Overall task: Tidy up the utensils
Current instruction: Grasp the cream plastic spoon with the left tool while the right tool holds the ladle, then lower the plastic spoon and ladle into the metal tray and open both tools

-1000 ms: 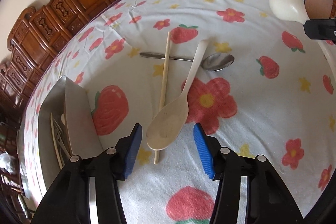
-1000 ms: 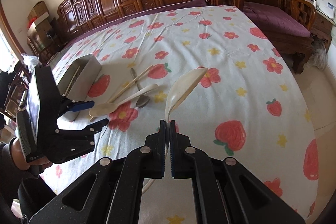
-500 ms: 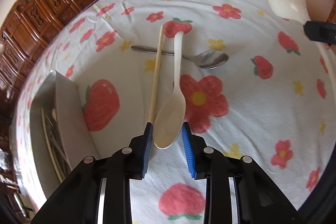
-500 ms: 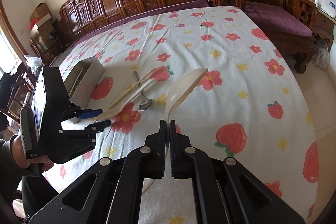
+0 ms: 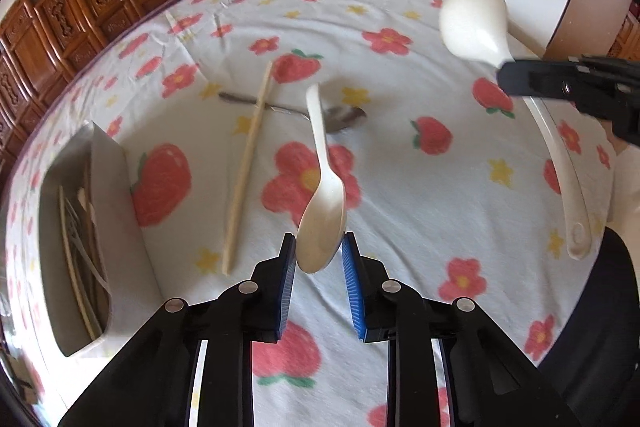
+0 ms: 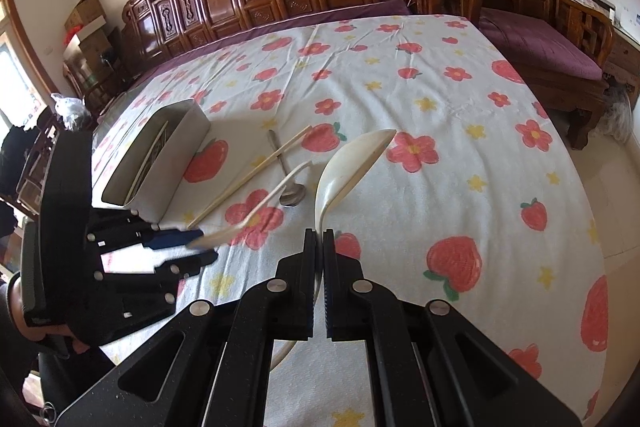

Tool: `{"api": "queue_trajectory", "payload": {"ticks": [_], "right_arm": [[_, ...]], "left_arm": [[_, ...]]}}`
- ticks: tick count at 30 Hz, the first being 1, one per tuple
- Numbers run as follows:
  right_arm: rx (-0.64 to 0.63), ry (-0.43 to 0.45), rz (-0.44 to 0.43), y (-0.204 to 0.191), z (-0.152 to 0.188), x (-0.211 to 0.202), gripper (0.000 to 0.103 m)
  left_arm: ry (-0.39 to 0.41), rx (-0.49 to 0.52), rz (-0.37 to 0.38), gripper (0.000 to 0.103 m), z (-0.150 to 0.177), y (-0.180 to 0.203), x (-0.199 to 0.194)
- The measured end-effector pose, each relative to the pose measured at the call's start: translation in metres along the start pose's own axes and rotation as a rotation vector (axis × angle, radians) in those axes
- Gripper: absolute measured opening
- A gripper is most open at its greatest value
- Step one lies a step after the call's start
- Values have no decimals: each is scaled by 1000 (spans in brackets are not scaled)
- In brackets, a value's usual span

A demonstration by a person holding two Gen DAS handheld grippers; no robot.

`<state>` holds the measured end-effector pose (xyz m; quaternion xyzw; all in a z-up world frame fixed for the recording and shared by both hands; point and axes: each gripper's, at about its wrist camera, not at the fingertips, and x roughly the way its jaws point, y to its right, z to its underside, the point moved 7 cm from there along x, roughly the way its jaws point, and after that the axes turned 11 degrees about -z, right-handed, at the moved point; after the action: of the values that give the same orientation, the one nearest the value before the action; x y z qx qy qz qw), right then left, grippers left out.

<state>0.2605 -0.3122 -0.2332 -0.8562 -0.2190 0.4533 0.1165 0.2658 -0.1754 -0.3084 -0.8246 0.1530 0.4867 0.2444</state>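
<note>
Left wrist view: the left gripper (image 5: 319, 254) is seen with its blue-padded fingers (image 5: 287, 269) clenched on the bowl of a pale plastic spoon (image 5: 323, 201), whose handle points away and appears lifted off the flower-print cloth of the worktop (image 5: 420, 195). A single chopstick (image 5: 248, 167) and a metal spoon (image 5: 340, 117) are left lying on the cloth, crossed over one another. A grey utensil tray (image 5: 100, 211), already holding several thin utensils, is placed just to the left.

Right wrist view: the right gripper (image 6: 319, 247) is shown with its fingers pressed together on the handle of a large white ladle (image 6: 352, 167), which is held in the air above the worktop.

The step in hand is judged to be the carrying of the pale plastic spoon to the tray. For the next move, a swing leftward over the tray wall is called for, with the spoon turned lengthwise along the tray before it is released.
</note>
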Motion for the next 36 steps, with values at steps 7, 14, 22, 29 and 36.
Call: {"api": "queue_trajectory", "payload": {"ticks": [7,14,22,29,36], "right_arm": [[-8,-1,1,-3,1,0,4],[-9,0,1,-3,1,0,4],[-18,-17,4,-4,4,5,4],[-33,-27,3,-10,8,9,4],[-47,-28,-6,-17,9,10,4]], "left_arm": [[-32,-11,4,11,15,8,8],[10,-33,3,8,13,5,3],[89,-59,-14,6,6,2,-18],[150,-35,-20,6,2,-1,-41],[192,-32,-34,6,-6,-9,-63]]}}
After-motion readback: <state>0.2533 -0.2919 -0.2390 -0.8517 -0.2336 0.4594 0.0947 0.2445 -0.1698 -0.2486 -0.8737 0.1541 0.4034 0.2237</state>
